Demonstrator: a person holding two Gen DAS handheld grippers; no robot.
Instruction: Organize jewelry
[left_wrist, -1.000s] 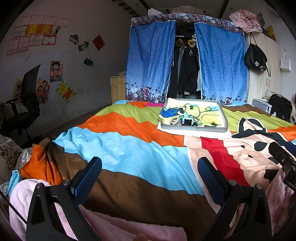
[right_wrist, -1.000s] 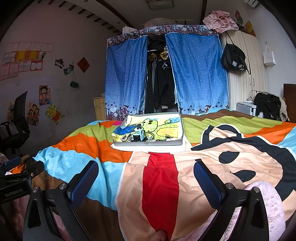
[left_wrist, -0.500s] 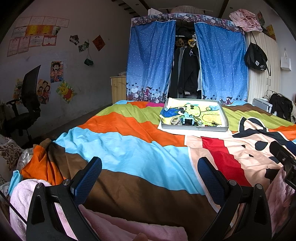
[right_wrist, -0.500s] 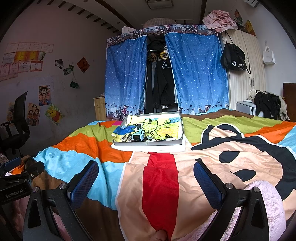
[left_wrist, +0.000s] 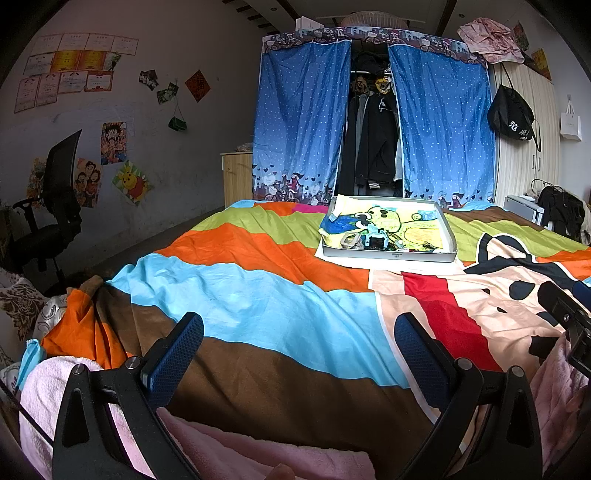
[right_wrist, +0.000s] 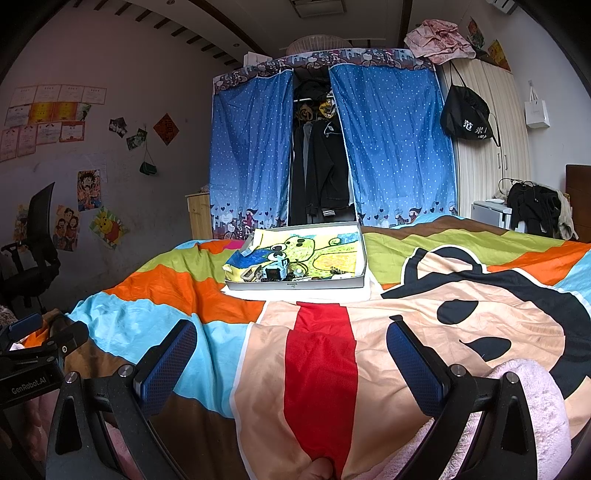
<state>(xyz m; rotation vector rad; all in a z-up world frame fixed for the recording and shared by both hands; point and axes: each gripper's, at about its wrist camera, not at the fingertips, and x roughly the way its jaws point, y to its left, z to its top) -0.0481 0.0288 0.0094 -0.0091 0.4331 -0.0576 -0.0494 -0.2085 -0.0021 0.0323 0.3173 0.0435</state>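
Observation:
A shallow grey tray (left_wrist: 388, 255) lined with a yellow cartoon paper sits far out on the striped bedspread; it also shows in the right wrist view (right_wrist: 295, 285). Small jewelry pieces and a light-blue box (left_wrist: 375, 238) lie at its near edge, also seen in the right wrist view (right_wrist: 275, 271). My left gripper (left_wrist: 299, 354) is open and empty, low over the bed, far from the tray. My right gripper (right_wrist: 291, 363) is open and empty, equally far back.
The bedspread (left_wrist: 258, 306) covers the whole foreground. Pink fleece (left_wrist: 258, 458) lies under both grippers. An office chair (left_wrist: 48, 221) stands at the left wall. A blue-curtained wardrobe (left_wrist: 373, 133) is behind the bed. The other gripper shows at the left edge of the right wrist view (right_wrist: 29, 362).

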